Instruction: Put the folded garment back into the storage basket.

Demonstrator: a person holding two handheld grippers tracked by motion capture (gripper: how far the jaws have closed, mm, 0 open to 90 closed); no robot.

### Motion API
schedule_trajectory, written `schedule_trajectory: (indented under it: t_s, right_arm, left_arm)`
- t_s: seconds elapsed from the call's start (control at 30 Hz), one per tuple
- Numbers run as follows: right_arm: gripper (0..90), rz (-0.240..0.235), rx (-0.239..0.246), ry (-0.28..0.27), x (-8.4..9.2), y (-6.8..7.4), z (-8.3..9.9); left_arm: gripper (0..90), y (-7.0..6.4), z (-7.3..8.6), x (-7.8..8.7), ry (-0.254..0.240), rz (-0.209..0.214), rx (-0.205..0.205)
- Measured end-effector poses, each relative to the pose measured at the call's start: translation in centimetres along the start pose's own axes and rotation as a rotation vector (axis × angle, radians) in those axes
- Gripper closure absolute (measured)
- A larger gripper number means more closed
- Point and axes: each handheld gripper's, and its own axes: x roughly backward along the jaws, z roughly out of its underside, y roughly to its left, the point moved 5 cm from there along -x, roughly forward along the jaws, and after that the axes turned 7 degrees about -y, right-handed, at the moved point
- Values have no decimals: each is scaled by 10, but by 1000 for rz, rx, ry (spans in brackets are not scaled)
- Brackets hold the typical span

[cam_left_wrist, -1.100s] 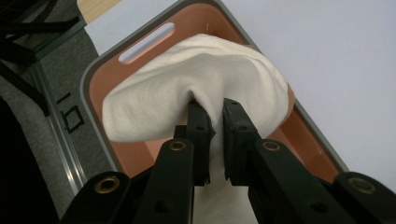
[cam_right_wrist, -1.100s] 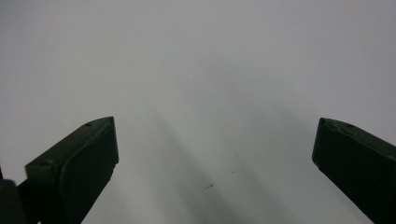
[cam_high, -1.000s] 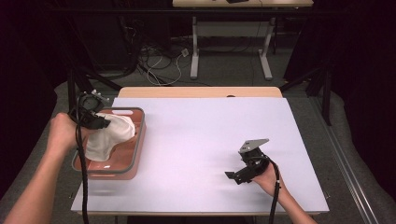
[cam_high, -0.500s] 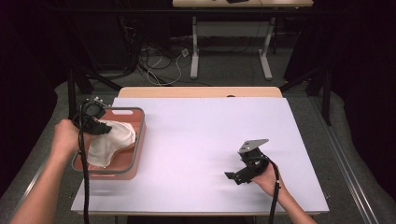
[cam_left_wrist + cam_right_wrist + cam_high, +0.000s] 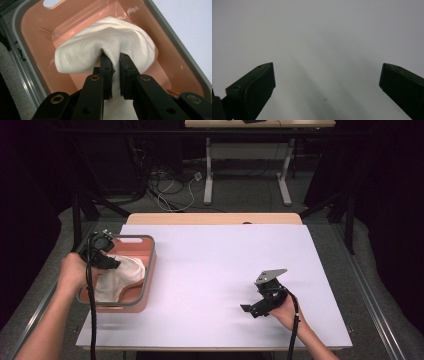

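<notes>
In the pink bin (image 5: 146,270), cloth (image 5: 105,42) pinched by left gripper (image 5: 115,62) for controlled set-down; right gripper (image 5: 327,82) parked wide, idle, over bare table (image 5: 215,265), clear of the work.

One white cloth (image 5: 117,279), one pink tray (image 5: 149,270), two hand-held grippers, one table (image 5: 215,265)
</notes>
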Motion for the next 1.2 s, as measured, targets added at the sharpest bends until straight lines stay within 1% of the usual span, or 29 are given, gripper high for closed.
schedule_trajectory:
  t_s: [0.4,0.67,0.87,0.97,1.0,1.1,1.13,1.2]
  right_arm:
    - [3,2,3,-2,0,-1,0]
    - [4,0,7,-4,1,1,-1]
    - [5,0,9,-3,1,1,-1]
    - [5,0,9,-4,1,0,-1]
    - [4,-1,9,-4,1,0,-1]
    - [5,-5,8,-4,1,0,-1]
    - [5,-6,12,3,1,0,-1]
    - [4,-8,11,-7,0,0,-2]
  left_arm:
    - [816,3,8,-21,34,24,22]
    - [815,6,14,-33,62,17,31]
    - [812,9,20,-43,86,9,51]
    - [812,12,22,-48,89,5,61]
    - [812,12,22,-49,88,7,71]
    - [811,14,25,-53,93,4,74]
    - [811,14,25,-54,95,2,79]
    - [811,15,27,-57,100,1,84]
